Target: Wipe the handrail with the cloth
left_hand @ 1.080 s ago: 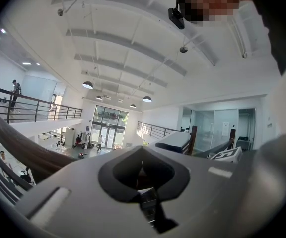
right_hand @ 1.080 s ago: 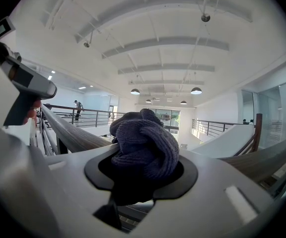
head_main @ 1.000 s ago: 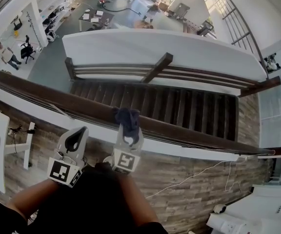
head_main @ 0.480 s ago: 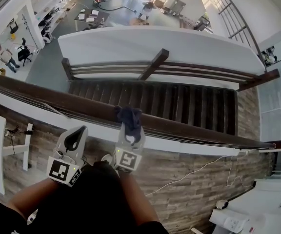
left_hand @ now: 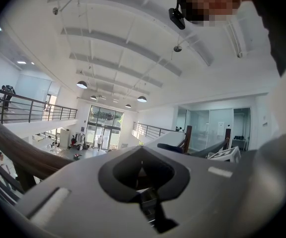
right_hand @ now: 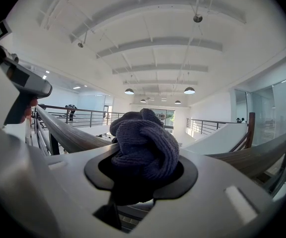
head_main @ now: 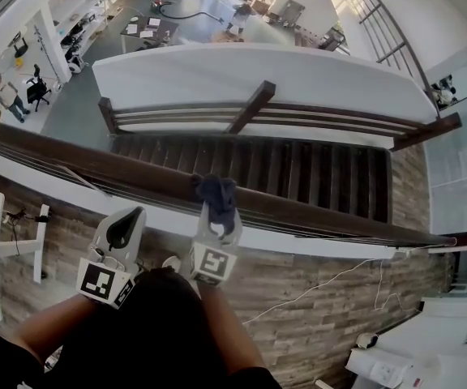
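We look steeply down on an open staircase (head_main: 298,177). The dark wooden handrail (head_main: 120,173) crosses in front of it, and the plank floor (head_main: 314,314) lies on our side of the handrail. The handrail's long axis runs from upper left to lower right in the head view, and the part to the right of the cloth looks like the longer stretch left to wipe.

The right gripper (head_main: 217,211) reaches up to the handrail from our side and points nearly square across it. Its jaws are clamped on the dark knitted cloth (head_main: 215,191), which sits bunched on top of the handrail. In the right gripper view the cloth (right_hand: 145,143) bulges out of the jaws as a rounded wad, with the handrail (right_hand: 68,135) sweeping off to the left behind it. A wad like this has no real long axis; it simply pokes forward over the handrail.

The left gripper (head_main: 126,221) hangs just short of the handrail, to the left of the cloth. Its jaws are closed tip to tip on nothing, and its own view shows only the empty opening (left_hand: 143,170).

Over the last second almost nothing has changed. The cloth sits at practically the same spot on the handrail, and only the head camera has drifted a little. We judge the wipe has paused or not begun its stroke, so the next move needs a slide along the axis.
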Motion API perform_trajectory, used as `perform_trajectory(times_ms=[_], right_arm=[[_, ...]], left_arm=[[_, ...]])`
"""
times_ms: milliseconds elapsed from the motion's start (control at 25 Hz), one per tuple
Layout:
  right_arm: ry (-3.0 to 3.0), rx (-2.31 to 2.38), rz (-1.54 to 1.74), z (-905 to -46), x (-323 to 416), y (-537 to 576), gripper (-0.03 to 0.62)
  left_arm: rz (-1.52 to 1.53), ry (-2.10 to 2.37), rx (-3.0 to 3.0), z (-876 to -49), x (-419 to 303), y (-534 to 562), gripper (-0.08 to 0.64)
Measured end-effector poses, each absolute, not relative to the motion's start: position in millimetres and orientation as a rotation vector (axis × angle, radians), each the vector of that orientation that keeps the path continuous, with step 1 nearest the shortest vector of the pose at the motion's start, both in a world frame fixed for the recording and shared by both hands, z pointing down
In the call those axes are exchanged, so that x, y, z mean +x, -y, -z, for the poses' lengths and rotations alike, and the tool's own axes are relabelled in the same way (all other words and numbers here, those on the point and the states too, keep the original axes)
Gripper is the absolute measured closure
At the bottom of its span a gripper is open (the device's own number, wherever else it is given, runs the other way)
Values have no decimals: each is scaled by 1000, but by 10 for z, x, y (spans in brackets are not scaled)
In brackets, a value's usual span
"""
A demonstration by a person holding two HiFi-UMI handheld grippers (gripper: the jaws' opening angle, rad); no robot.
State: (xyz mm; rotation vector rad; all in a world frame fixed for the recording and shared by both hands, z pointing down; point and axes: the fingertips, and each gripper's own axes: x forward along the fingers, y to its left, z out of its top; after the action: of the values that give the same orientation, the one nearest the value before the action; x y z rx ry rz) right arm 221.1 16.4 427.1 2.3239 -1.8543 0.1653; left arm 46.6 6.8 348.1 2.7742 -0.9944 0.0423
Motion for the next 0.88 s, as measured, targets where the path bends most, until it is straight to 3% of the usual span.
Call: perform_trajectory(times_ms=[880], right_arm=[[1828, 2351, -130, -4260, 2751, -442, 433]], left_arm=[[7, 1012, 2769, -3494, 853, -373, 560]])
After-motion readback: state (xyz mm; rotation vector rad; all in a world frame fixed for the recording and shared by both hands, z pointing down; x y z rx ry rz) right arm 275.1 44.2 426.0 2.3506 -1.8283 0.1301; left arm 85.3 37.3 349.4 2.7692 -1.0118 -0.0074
